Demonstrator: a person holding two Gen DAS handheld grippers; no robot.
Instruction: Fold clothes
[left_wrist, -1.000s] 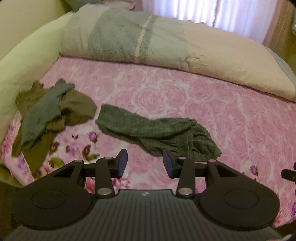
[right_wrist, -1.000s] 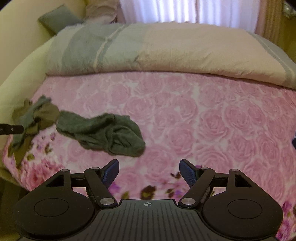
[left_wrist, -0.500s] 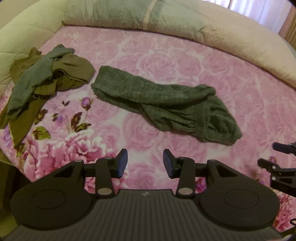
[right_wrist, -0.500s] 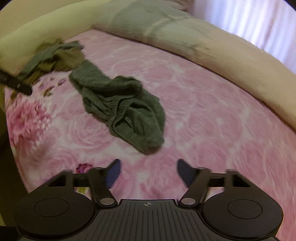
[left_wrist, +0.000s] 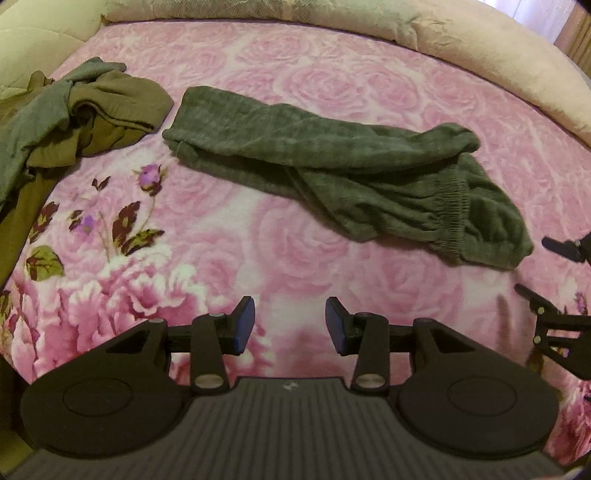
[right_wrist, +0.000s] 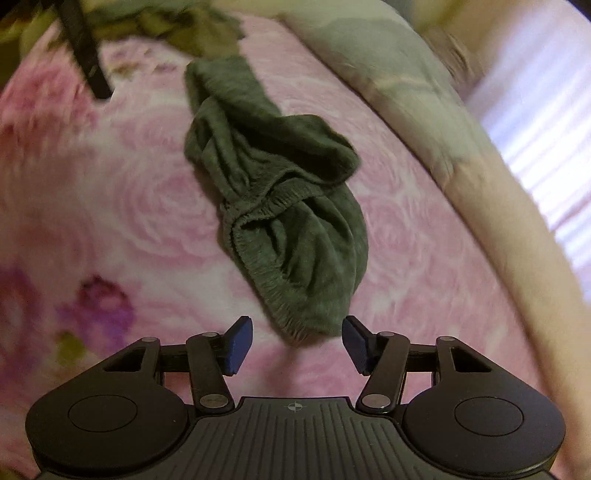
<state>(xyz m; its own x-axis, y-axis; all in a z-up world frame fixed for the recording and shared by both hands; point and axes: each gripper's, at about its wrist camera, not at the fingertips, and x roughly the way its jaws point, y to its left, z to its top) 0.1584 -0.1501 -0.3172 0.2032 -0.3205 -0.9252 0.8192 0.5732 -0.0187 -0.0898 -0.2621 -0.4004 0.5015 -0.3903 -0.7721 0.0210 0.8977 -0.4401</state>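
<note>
Both grippers have dropped closer to the crumpled dark-green knitted trousers (right_wrist: 280, 206) on the pink rose-print bed (left_wrist: 332, 266). Right gripper (right_wrist: 297, 341), jaws part-open and empty, brackets the waistband at twelve o'clock, presumably to pinch it. Left gripper (left_wrist: 290, 325) hovers half-open, empty.

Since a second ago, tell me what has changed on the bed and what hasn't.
Both grippers came down toward the grey-green pants. The right gripper rolled, narrowed its jaws and now frames the waistband end, not gripping. The left gripper kept its gap, empty. The pants and the olive clothes pile lie as before.
</note>
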